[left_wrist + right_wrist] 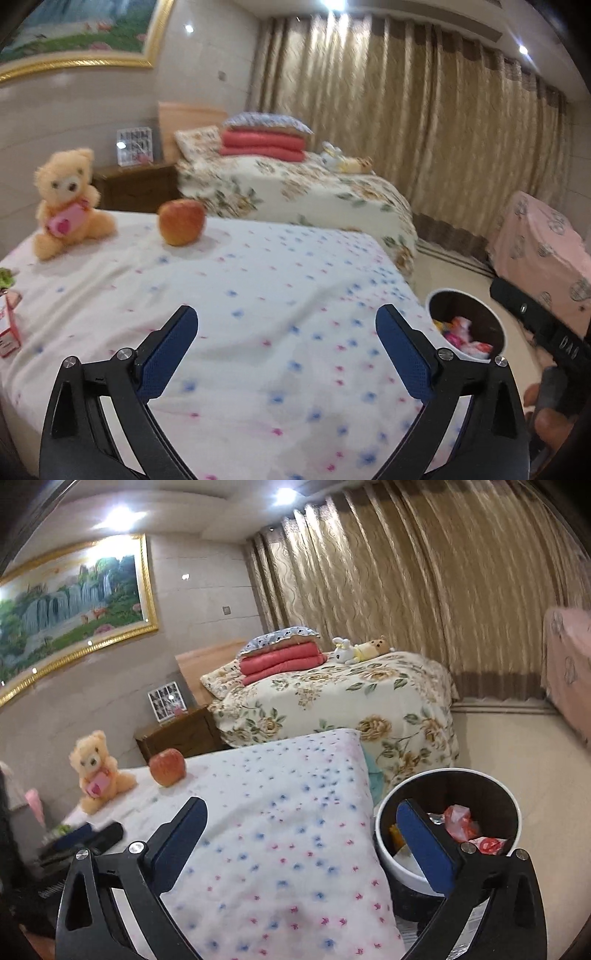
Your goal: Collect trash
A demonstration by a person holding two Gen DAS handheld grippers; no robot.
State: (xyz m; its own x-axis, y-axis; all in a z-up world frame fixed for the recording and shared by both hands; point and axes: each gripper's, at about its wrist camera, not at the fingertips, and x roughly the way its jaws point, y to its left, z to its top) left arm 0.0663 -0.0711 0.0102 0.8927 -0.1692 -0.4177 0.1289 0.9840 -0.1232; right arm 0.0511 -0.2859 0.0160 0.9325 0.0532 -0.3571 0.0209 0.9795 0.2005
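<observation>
A white round trash bin [496, 325] with a dark inside stands on the floor at the bed's right edge; it holds several crumpled wrappers [460, 332]. In the right wrist view the bin [386, 864] is close, with red wrappers [460, 821] inside. My left gripper [286, 317] is open and empty above the dotted bedsheet [258, 295]. My right gripper [301, 810] is open and empty, its right finger over the bin's rim. A red and white carton [7, 328] stands at the bed's left edge.
A teddy bear [66, 201] and an apple [181, 221] sit on the bed's far side. A second bed with a floral cover [295, 192] lies behind. A wooden nightstand [136, 186] stands between the beds. A pink-covered object [543, 254] stands right.
</observation>
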